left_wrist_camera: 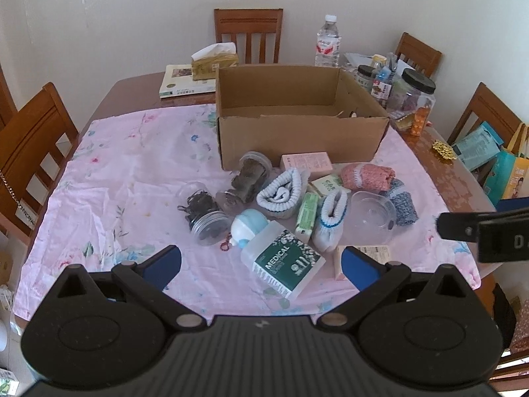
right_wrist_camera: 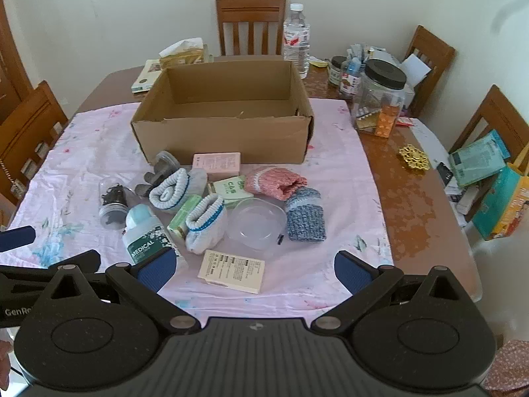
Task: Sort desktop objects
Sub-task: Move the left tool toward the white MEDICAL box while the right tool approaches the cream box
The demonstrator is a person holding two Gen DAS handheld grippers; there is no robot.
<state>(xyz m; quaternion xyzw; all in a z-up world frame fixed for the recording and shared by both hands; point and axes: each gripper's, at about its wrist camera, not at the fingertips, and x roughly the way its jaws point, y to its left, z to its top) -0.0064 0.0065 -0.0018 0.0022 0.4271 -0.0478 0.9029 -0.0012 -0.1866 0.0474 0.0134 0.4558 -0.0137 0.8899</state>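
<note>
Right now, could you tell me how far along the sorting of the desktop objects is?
Barely started. The cardboard box looks nearly empty; only a small scrap shows inside. Nothing is in hand: the left tongs and right tongs are both open, hovering short of the pile. Left to sort: the medical bottle, the jars, knitted pieces like the pink one, the clear container and small boxes.

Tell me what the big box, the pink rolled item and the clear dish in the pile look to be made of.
Box: brown cardboard, matte, with a torn, ragged front edge. Pink rolled item: knitted yarn, soft, with visible stitch texture and a white band. Clear dish: likely thin transparent plastic, glossy; the cloth shows through it, though glass cannot be ruled out.
</note>
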